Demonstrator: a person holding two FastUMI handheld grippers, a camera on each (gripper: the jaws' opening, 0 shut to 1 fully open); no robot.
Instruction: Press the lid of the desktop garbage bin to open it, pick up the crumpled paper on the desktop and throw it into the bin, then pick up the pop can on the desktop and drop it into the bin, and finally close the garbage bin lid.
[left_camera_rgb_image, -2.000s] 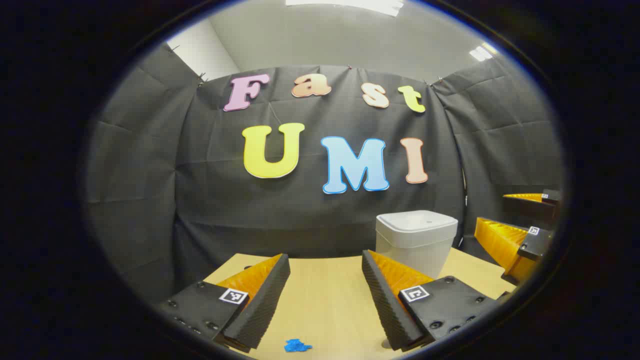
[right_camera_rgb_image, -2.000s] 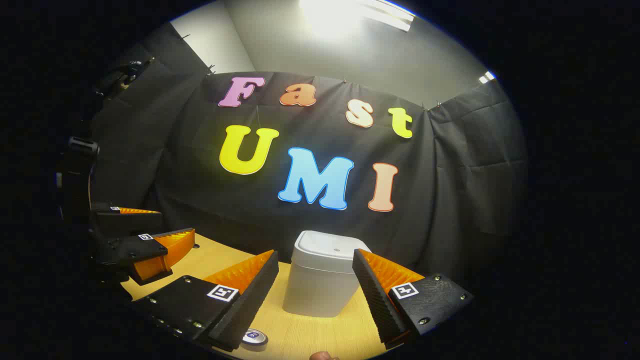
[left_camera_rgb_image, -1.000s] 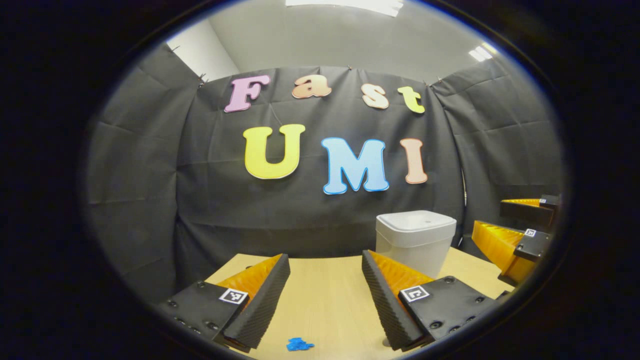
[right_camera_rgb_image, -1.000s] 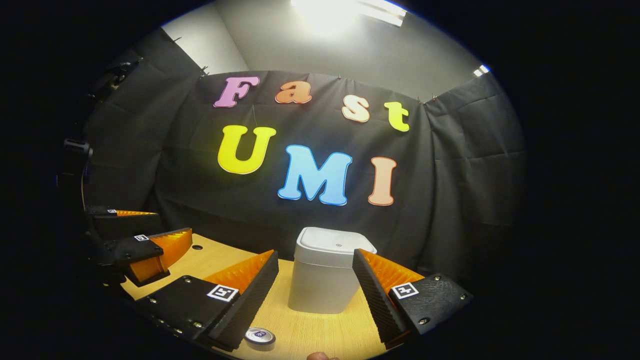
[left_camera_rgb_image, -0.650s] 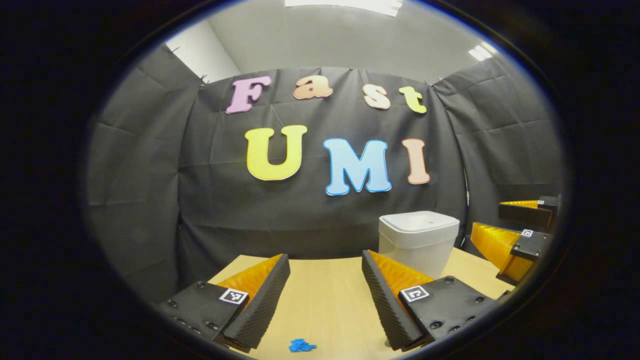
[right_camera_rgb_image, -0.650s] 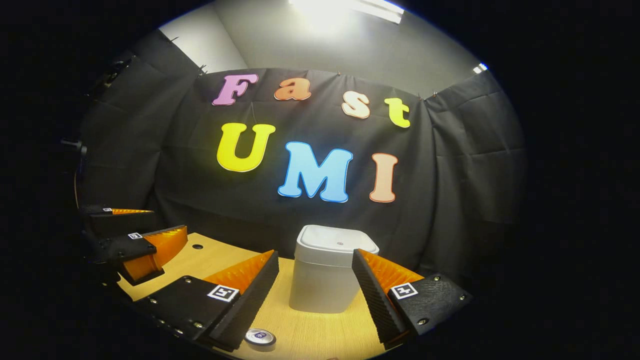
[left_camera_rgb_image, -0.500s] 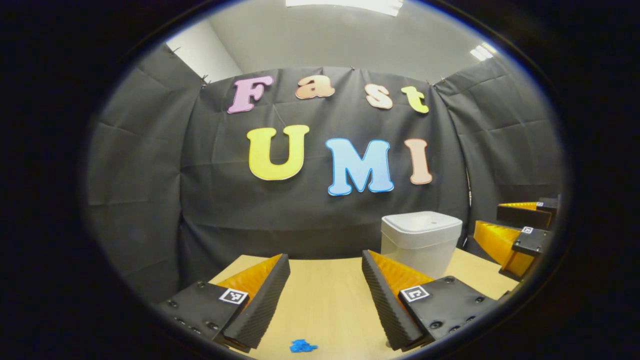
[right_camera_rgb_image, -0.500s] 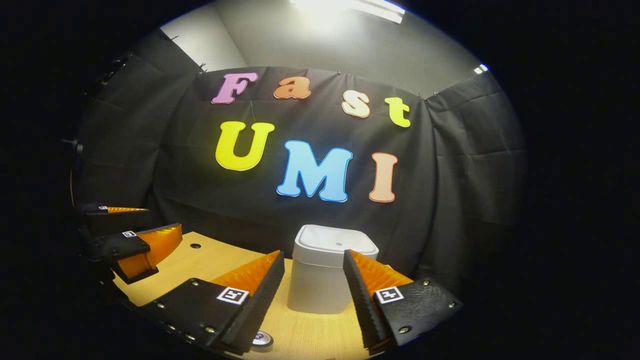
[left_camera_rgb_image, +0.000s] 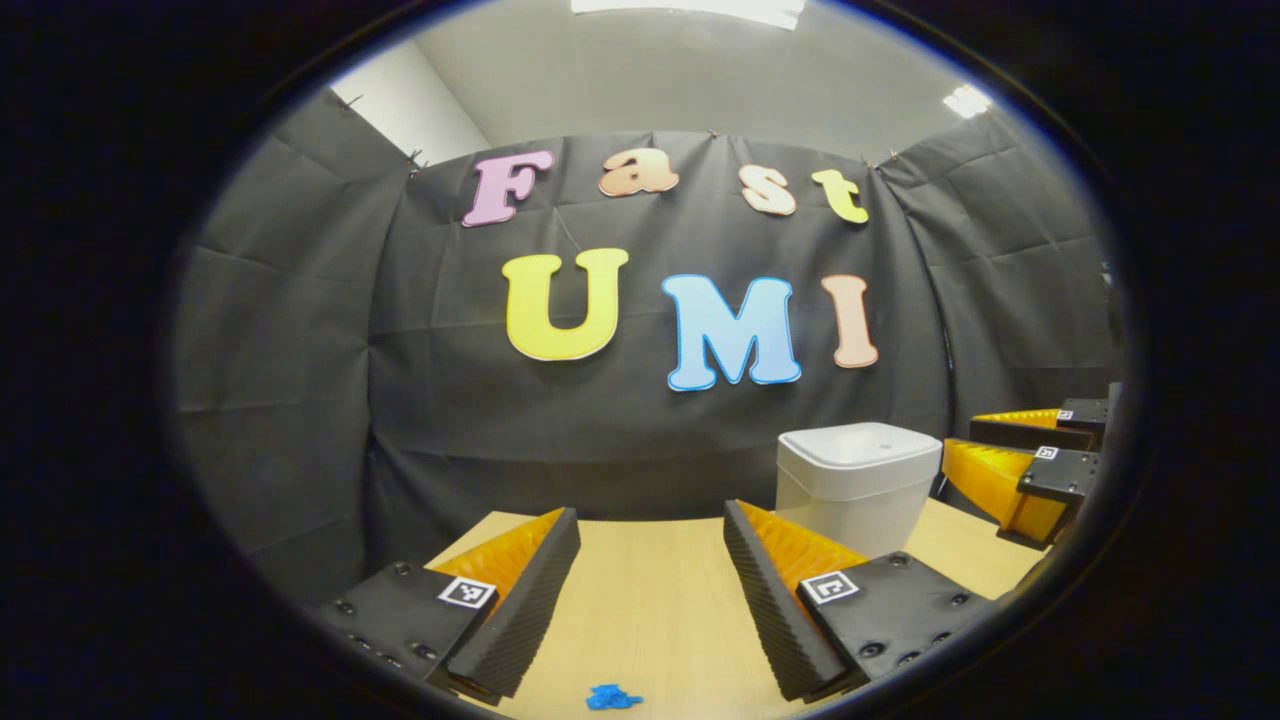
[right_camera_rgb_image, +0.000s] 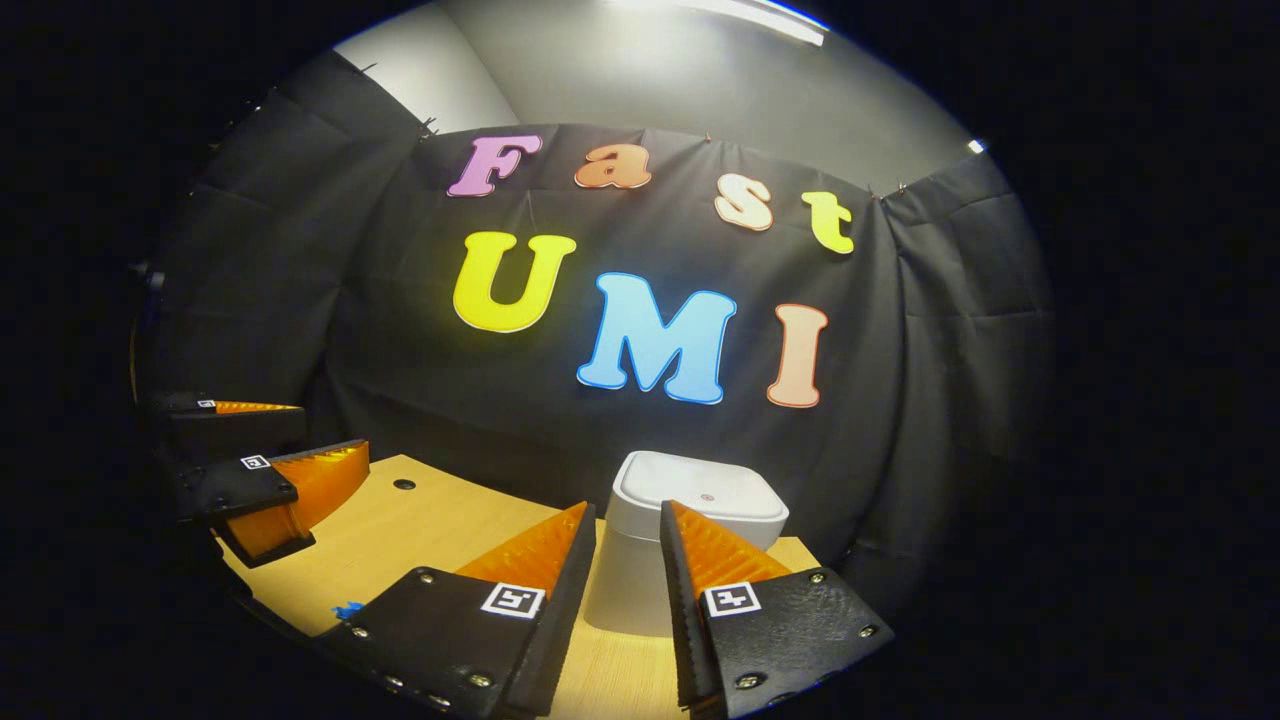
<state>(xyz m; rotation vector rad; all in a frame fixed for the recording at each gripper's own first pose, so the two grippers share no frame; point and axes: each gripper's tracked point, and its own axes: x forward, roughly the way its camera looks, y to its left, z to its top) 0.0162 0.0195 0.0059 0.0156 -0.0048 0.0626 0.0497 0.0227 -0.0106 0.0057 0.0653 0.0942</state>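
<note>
At the bottom centre of the right gripper view, the right gripper (right_camera_rgb_image: 628, 560) is pointing at the white bin (right_camera_rgb_image: 700, 520), its fingers drawn in to a narrow gap and gripping nothing. The bin's lid (right_camera_rgb_image: 703, 495) is lying flat and shut, so the press to open it is probably the step in hand. The fingers are not yet touching the lid. If they are coming in too low, they may be shoving the bin's front wall and sliding it back along the surface (right_camera_rgb_image: 420, 525) instead of pushing the lid down. A push away from the lid's middle may fail to release it.

At the bottom of the left gripper view, the left gripper (left_camera_rgb_image: 650, 570) is hanging over the surface with fingers wide and empty. The blue crumpled paper (left_camera_rgb_image: 612, 697) is lying at the lower edge, just in front of those fingers. The bin is standing at the right there. I cannot make out the can.
</note>
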